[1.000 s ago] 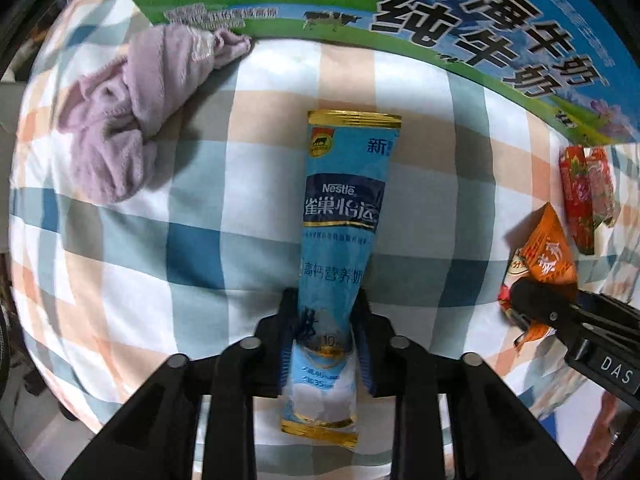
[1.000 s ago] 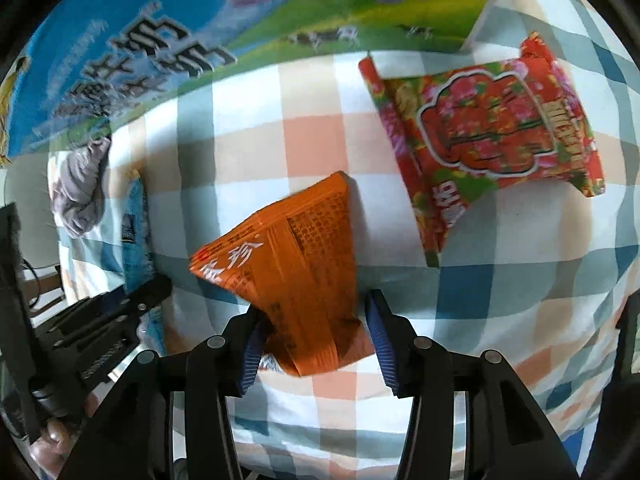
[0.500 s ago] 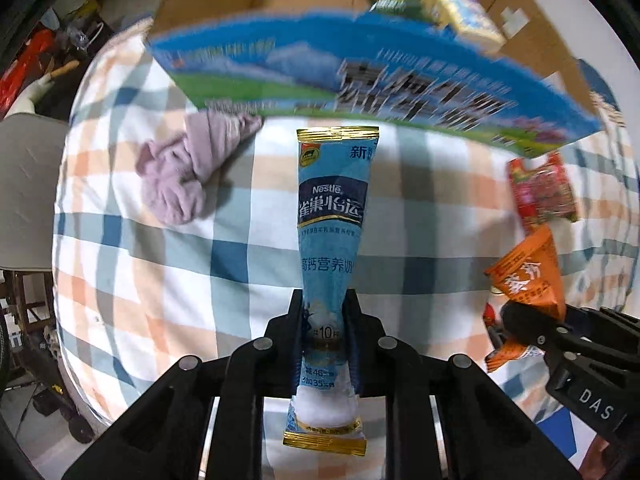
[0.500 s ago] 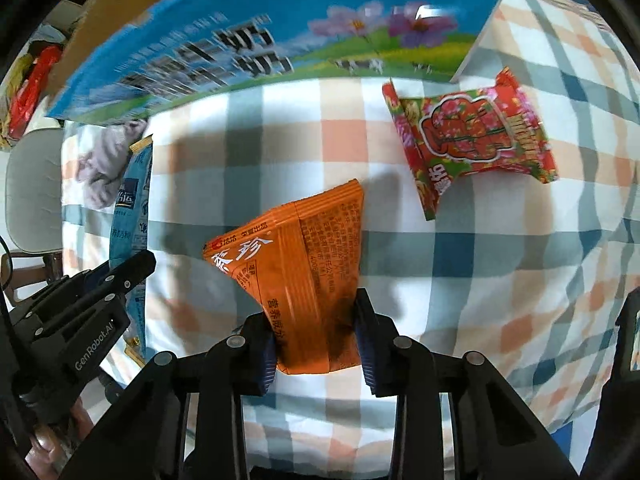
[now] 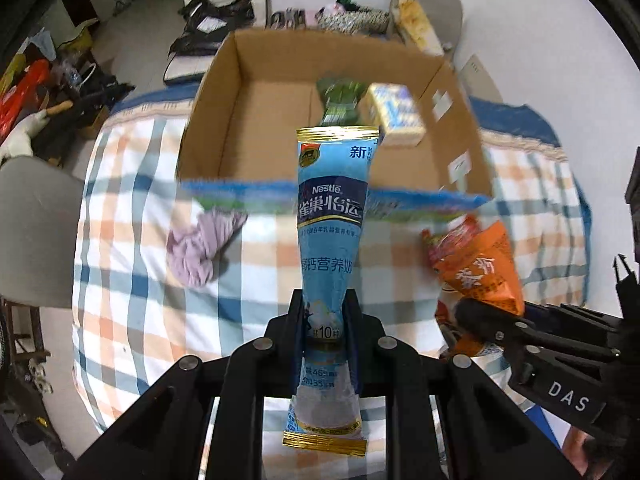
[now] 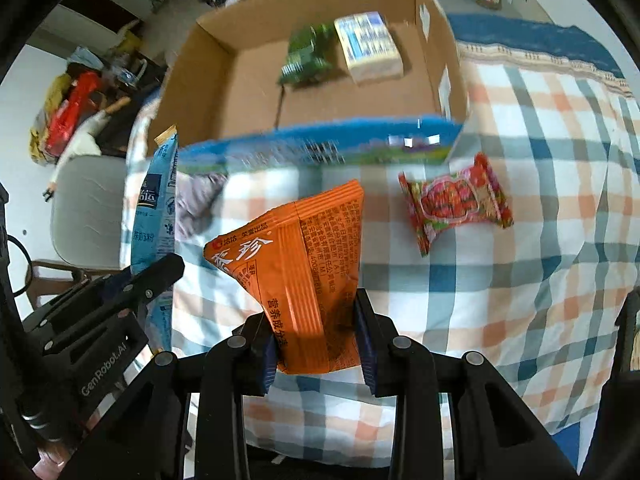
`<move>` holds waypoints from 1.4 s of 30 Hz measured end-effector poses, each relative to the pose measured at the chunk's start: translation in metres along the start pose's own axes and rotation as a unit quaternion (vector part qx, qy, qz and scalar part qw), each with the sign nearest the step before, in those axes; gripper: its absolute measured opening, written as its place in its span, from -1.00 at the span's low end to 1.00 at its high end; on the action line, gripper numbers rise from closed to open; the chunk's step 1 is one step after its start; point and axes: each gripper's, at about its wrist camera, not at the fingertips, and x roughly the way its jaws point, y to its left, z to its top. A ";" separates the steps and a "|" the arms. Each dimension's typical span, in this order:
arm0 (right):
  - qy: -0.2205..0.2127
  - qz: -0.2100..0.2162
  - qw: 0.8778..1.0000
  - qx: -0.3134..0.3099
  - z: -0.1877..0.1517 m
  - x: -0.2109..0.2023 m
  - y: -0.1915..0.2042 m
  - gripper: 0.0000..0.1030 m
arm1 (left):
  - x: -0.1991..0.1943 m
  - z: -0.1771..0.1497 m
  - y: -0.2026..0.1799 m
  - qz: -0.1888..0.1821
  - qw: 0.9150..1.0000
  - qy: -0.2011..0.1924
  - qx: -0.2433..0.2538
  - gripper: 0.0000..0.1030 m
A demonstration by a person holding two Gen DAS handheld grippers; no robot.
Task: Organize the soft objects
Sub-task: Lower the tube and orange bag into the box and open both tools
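Left gripper (image 5: 325, 320): jaws clenched on the lower part of a blue Nestle sachet (image 5: 332, 216), which stands upright, lifted above the checked bedsheet (image 5: 132, 184). Right gripper (image 6: 316, 332): jaws clamped on an orange snack packet (image 6: 300, 264), also raised off the sheet. Open cardboard box (image 5: 256, 120) sits beyond both, holding 2 items: a green packet (image 6: 308, 56) and a yellow-blue pack (image 6: 370, 46) side by side. Purple cloth (image 5: 200, 244) lies bunched on the sheet near the box's front wall. Red candy packet (image 6: 454, 200) lies flat on the sheet near the box's right corner.
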 end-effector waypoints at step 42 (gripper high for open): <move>0.054 -0.126 0.988 0.076 0.199 0.139 -0.039 -0.31 | 0.197 0.243 0.029 0.038 0.990 0.131 0.049 -0.66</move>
